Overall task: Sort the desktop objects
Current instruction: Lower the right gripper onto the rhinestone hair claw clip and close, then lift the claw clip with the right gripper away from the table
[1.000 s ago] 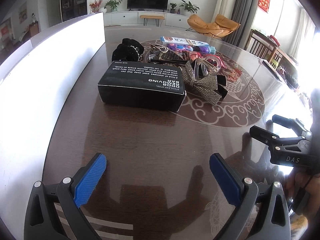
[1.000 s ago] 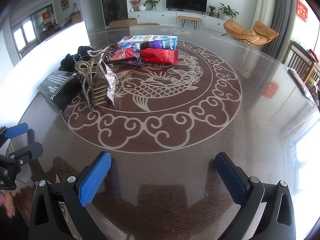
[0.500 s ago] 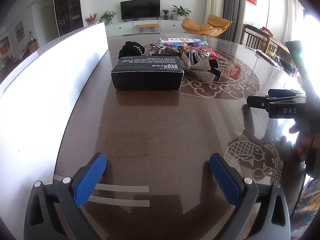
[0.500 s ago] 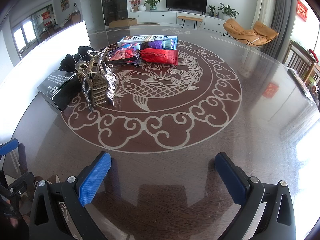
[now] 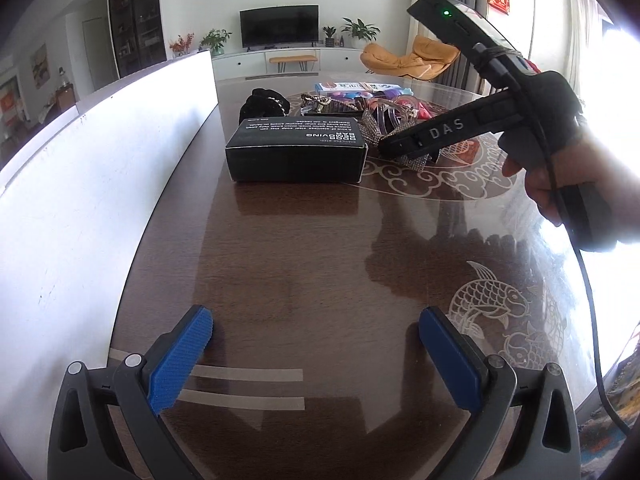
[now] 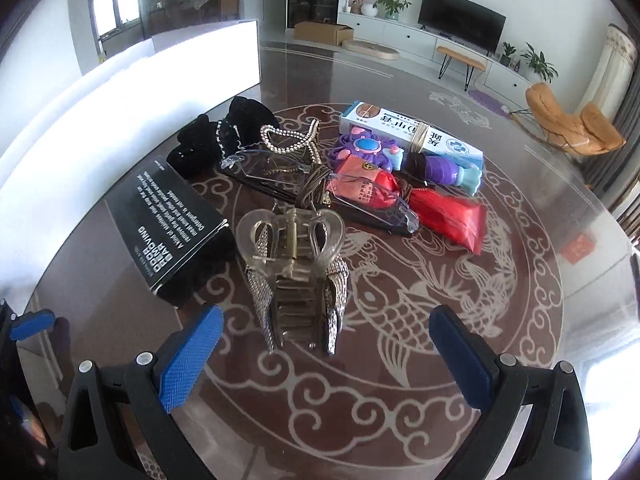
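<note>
A clear hair claw clip [image 6: 294, 272] with rhinestone wings stands on the round glass-topped table [image 6: 460, 360]. My right gripper [image 6: 324, 320] hovers just in front of it, jaws wide and closing, pads off the clip. A black printed box [image 6: 168, 224] lies left of the clip. Behind them lie a black scrunchie [image 6: 216, 140], a clear glasses case [image 6: 360, 200], a red packet [image 6: 448, 216], a purple toy [image 6: 368, 150] and a white-and-blue box [image 6: 408, 128]. My left gripper [image 5: 316, 328] is open over bare table, well short of the black box [image 5: 296, 152].
A long white panel [image 5: 100, 180] runs along the table's left side. A hand [image 5: 560, 176] holds the right gripper's black handle [image 5: 540, 112] at the upper right of the left wrist view. Two tape strips [image 5: 240, 388] lie under the left fingers.
My right gripper has swung in toward the pile, and the claw clip now stands close in front of its fingers. The left gripper drew back slightly earlier, then stayed still.
</note>
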